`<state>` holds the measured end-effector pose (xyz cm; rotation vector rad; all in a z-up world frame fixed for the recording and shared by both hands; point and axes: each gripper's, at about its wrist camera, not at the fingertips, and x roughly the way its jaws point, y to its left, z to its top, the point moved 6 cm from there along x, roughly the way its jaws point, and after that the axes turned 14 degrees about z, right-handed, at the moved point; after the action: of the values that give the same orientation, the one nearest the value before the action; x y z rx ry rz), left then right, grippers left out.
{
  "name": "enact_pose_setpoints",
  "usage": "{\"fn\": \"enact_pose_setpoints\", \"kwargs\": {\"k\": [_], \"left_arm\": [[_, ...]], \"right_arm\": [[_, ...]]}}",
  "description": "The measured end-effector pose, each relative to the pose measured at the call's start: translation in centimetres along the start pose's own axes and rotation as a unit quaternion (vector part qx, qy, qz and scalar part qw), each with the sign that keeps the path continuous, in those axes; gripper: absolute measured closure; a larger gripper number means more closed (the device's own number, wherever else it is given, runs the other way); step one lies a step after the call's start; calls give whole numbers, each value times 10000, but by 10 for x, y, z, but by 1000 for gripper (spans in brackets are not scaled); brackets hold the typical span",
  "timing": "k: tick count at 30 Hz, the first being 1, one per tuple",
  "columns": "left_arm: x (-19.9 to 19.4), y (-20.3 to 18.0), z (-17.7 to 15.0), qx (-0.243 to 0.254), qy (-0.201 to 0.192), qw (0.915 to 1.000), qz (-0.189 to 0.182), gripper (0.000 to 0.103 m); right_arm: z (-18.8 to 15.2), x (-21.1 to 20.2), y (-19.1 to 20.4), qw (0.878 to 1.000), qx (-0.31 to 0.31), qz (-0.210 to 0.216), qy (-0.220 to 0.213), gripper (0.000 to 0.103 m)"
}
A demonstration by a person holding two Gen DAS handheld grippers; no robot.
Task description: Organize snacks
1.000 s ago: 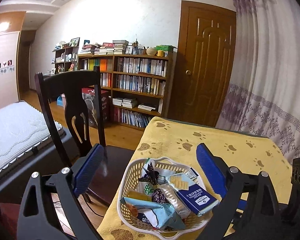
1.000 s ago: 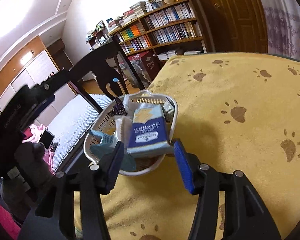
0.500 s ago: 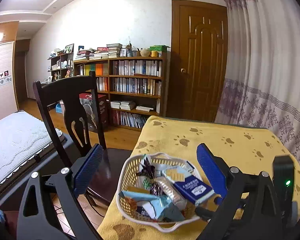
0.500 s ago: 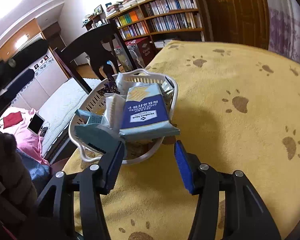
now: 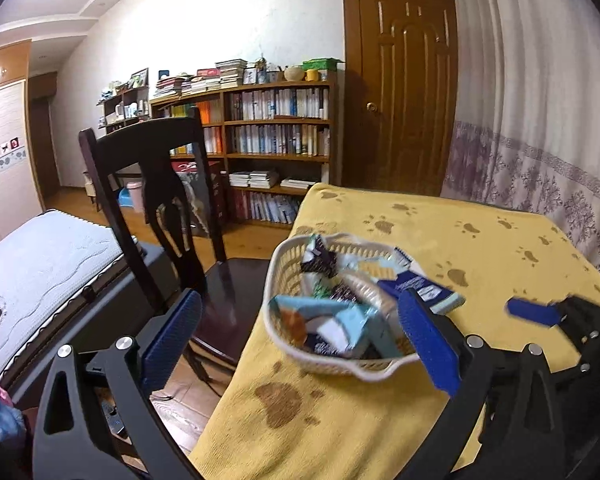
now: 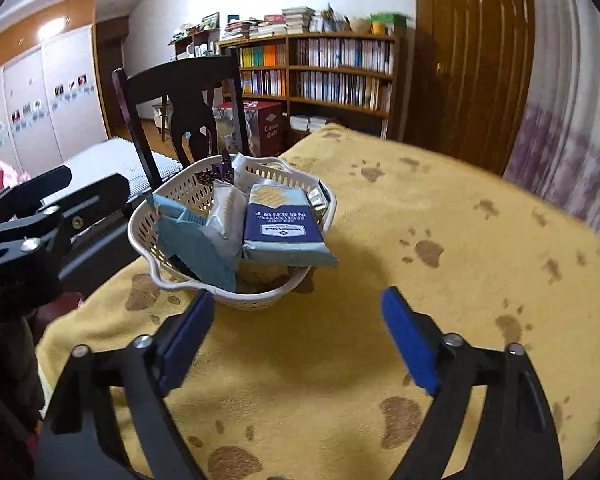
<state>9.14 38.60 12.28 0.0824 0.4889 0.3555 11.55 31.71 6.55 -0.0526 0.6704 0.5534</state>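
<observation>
White basket [image 6: 244,302] heaped with snack packets sits near tabletop [image 6: 440,208] corner, both grippers, left [image 5: 300,344] and right [image 6: 296,340], short of it, jaws apart, empty; blue packet [image 6: 286,228] looks light, crinkly, slippery, best pinched by its overhanging flat edge

Two wrist cams, one worktop corner

Both look forward over their fingers, near the snack basket [image 5: 340,364] [image 6: 168,204]; left sits at its 7 o'clock, right at 5.
</observation>
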Motion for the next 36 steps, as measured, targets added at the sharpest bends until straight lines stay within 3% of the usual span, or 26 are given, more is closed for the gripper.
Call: {"fn": "enact_pose_setpoints", "kwargs": {"k": [3,12,19,26,36], "left_arm": [[0,3,-9,71,23,9998,199,3],[-4,5,-25,430,-102,9966,690,3],[-1,0,-27,593,-89,9957,701,3],[7,1,-30,575,11,9954,762,3],[9,-1,-32,683,-29,9938,871,3]], "right_arm": [[-1,-4,8,9996,-250,-145,-46,8],[-5,-7,16,9987,-454,-245,-51,5],[-10,-3,23,9963,-749,-416,27,5],[-7,-6,24,9917,-988,-804,-176,5],[-5,-4,23,9911,-1016,-848,-117,5]]}}
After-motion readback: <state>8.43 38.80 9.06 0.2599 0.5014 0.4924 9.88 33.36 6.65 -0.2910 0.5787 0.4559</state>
